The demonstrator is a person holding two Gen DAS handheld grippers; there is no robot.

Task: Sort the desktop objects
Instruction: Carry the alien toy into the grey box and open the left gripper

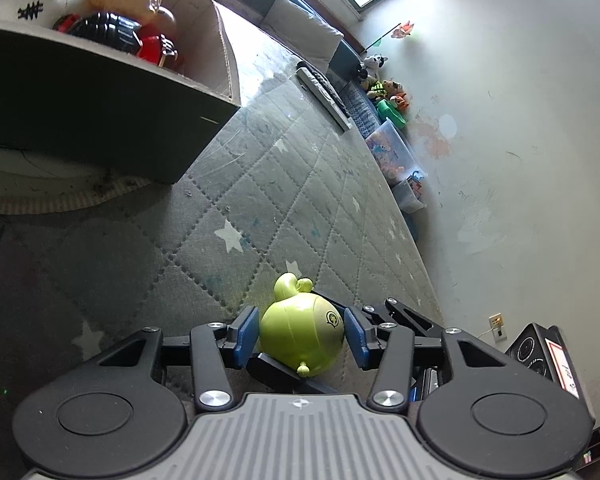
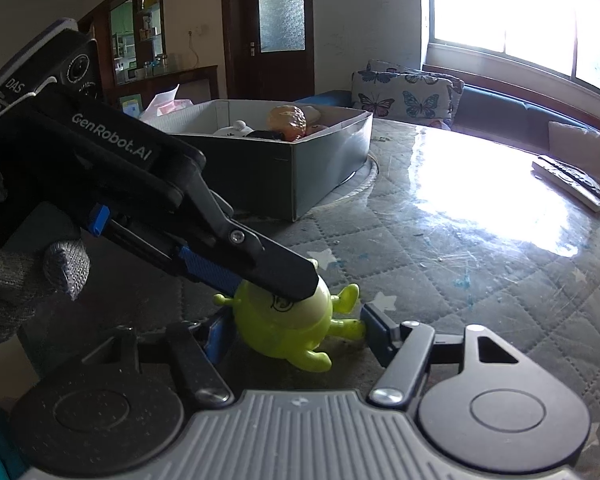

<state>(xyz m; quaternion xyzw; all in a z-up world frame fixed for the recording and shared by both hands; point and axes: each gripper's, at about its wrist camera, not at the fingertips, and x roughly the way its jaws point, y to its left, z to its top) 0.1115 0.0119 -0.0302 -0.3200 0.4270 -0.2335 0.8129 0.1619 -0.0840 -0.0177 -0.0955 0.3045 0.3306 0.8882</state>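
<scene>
Box (image 1: 204,76) already holds several toys, so sorting looks partly done. Green toy (image 1: 302,342) sits on the table (image 1: 260,184), well apart from the box. My left gripper (image 1: 302,334) brackets it, pads touching or nearly; I can't tell if it's clamped. Right gripper (image 2: 292,332) is wide, straddling it. Remote (image 1: 324,96) also left out.

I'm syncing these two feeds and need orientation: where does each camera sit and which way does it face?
Left wrist: on the left gripper, facing the wall across the quilted table; its pads flank the green toy.
Right wrist: on the right gripper, facing the window; gloved hand shows.
Shared: toy, grey box, remote.
</scene>
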